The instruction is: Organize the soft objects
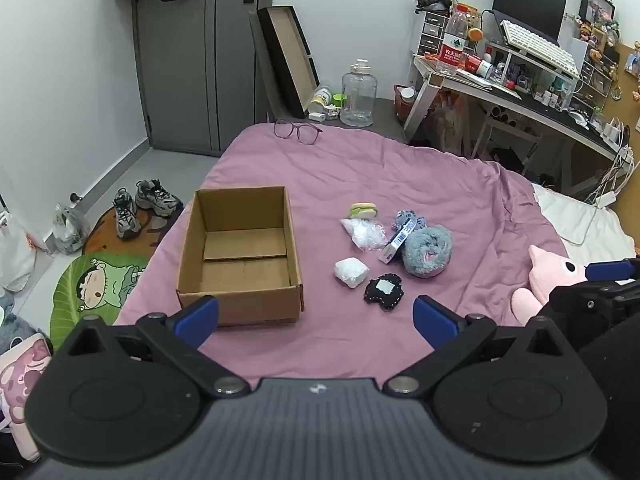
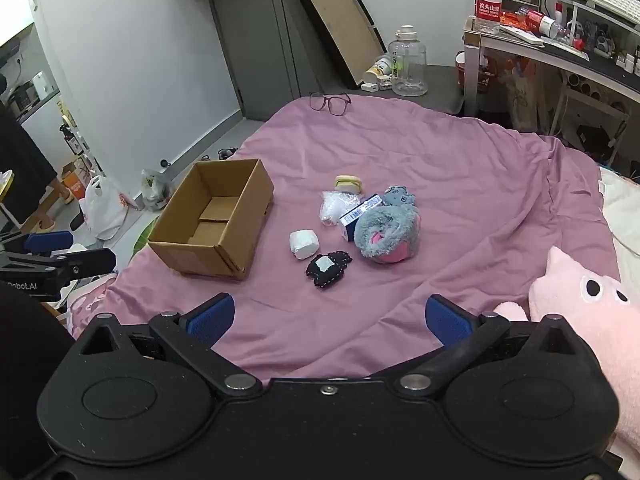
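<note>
An open, empty cardboard box (image 1: pixel 240 252) (image 2: pixel 212 220) sits on the pink bedspread. To its right lies a cluster: a grey fluffy plush (image 1: pixel 427 252) (image 2: pixel 386 234), a small grey plush (image 1: pixel 410 219), a blue-white carton (image 1: pixel 398 240) (image 2: pixel 358 212), a clear plastic bag (image 1: pixel 365 234), a burger-shaped toy (image 1: pixel 363 210) (image 2: pixel 349 182), a white soft lump (image 1: pixel 351 272) (image 2: pixel 304 244) and a black stitched pouch (image 1: pixel 383 290) (image 2: pixel 328 266). My left gripper (image 1: pixel 316 318) and right gripper (image 2: pixel 330 320) are both open and empty, held near the bed's front, short of the items.
A big pink plush (image 2: pixel 584 312) (image 1: pixel 548 276) lies at the right. Purple glasses (image 1: pixel 297 131) rest at the bed's far edge. Shoes (image 1: pixel 140 204) and a rug are on the floor left. A cluttered desk (image 1: pixel 520 92) and a water jug (image 1: pixel 359 96) stand behind.
</note>
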A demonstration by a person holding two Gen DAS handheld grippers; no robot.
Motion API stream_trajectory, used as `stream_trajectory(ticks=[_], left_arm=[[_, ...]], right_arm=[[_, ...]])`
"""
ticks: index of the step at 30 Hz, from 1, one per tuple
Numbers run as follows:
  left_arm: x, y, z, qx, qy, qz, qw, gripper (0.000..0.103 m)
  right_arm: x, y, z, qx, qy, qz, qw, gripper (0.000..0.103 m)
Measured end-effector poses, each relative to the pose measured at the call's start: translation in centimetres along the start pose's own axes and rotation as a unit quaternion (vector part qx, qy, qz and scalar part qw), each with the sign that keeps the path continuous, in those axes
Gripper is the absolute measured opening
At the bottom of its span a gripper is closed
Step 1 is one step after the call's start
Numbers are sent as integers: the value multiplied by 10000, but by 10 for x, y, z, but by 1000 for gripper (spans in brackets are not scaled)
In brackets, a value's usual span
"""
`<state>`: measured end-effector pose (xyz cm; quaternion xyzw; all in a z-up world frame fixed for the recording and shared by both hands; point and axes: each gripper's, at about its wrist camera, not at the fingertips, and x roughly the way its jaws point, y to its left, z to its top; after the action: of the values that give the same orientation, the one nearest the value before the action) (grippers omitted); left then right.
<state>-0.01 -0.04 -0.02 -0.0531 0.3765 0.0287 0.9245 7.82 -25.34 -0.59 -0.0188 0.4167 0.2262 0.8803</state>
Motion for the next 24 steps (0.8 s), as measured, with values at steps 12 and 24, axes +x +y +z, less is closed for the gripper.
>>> stream_trajectory(ticks=[12,24], left_arm=[[0,2,1,-4,-18,-13,10000,103],[0,0,3,-2,-17,-44,10000,103]], right_arm=[[-1,8,0,-152,-104,-29,9998,103],[2,14,-3,-152,-194,-157,9996,103]])
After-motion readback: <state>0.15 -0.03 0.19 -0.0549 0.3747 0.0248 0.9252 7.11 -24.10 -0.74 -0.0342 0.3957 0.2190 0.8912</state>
